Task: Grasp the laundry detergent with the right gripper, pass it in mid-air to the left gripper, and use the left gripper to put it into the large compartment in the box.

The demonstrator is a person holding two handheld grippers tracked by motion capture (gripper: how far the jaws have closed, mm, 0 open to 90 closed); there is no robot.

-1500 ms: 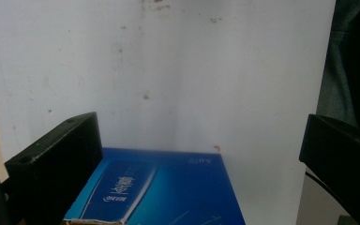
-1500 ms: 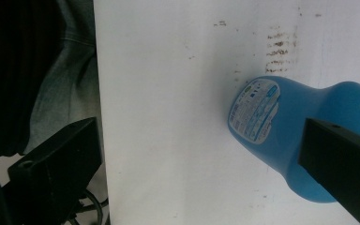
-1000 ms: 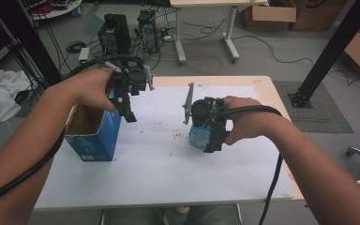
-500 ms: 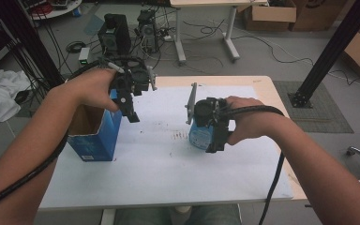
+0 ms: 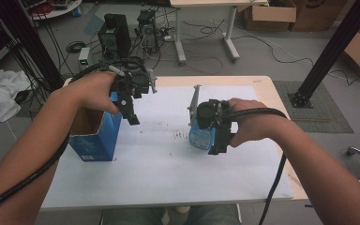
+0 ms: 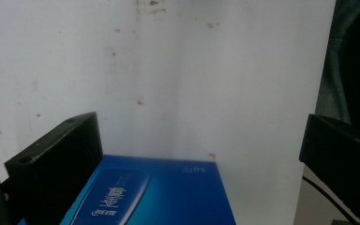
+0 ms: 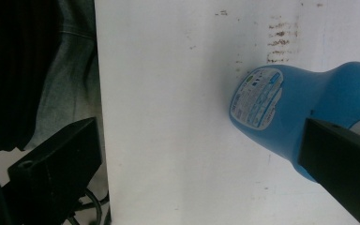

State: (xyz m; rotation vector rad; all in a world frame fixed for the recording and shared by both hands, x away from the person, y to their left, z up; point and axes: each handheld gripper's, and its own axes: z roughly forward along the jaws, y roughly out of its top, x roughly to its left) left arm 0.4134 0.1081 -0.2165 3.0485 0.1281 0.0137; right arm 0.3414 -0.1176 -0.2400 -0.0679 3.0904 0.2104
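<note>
Bottle (image 5: 200,137), blue with a round label, stands near the middle of the white table (image 5: 168,178), directly beneath the right gripper (image 5: 214,140). In the right gripper view the bottle (image 7: 286,108) lies against the right-hand jaw while the other jaw stands well apart from it, so the jaws are wide open and grip nothing. The step in hand appears to be the approach to a grasp on the bottle. The next move probably calls for shifting the right gripper sideways until the bottle's body sits between both jaws, then closing. The left gripper (image 5: 130,110) hovers at about 9 o'clock from the bottle, just above the near edge of an open blue box (image 5: 93,136); in the left gripper view its jaws are likewise spread wide and empty, with the box (image 6: 159,192) below them. The box, open at the top, is the likely destination, and the left gripper may need to steady it. Little stands in the way: bare table separates bottle and box, marked by dark smudges (image 5: 180,136) alone. Cables (image 5: 272,187) trail from the grippers toward 6 o'clock and might drag during a transfer.
</note>
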